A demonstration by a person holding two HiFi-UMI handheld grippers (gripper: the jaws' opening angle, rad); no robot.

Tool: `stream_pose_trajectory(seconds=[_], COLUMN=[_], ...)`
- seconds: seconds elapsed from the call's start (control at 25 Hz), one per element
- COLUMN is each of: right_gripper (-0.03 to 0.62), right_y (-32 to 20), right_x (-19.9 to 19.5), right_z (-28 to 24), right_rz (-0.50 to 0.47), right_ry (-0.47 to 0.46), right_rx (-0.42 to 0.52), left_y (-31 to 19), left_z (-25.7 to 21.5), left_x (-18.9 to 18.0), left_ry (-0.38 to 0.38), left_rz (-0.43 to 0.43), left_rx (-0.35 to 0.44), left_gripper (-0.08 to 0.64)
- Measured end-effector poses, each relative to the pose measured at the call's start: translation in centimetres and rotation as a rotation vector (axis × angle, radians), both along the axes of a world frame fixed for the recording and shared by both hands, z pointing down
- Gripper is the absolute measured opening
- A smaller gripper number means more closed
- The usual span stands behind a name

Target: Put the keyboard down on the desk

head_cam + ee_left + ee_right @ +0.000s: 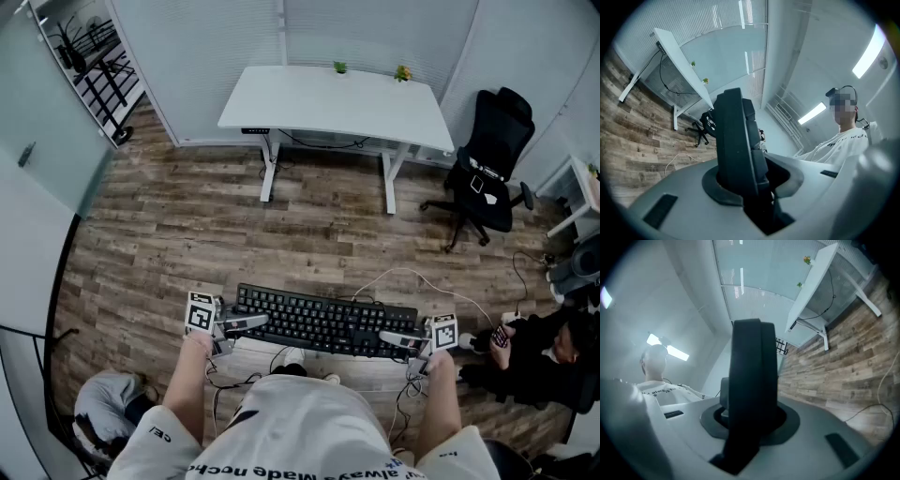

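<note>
Low in the middle of the head view, the left claw [248, 322] and the right claw [392, 337] are each pinched tight on one short end of the black keyboard [323, 321], which hangs flat in the air over the wood floor [187, 234]. It looks stiff, light and long, so a grip at both ends should stop it tipping. The white worktop [337, 98] stands far off at the top middle.
</note>
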State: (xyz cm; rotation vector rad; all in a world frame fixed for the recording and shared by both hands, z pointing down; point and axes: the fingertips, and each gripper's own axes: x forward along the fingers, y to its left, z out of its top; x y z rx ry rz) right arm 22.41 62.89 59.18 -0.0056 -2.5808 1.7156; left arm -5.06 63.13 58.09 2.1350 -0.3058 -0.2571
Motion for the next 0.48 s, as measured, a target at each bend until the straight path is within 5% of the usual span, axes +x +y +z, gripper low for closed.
stream_pose_trajectory(seconds=[0.48], right_gripper=[0.124], right_y=[-1.8], right_x=[-4.9], right_z=[0.4], right_rz=[0.013], right_ry=[0.001], right_rx=[0.035], left_y=[-1.3], left_z=[1.0], left_x=[-5.0], left_ry=[0.009], left_rz=[-0.015], left_rx=[-0.01], left_gripper=[0.133])
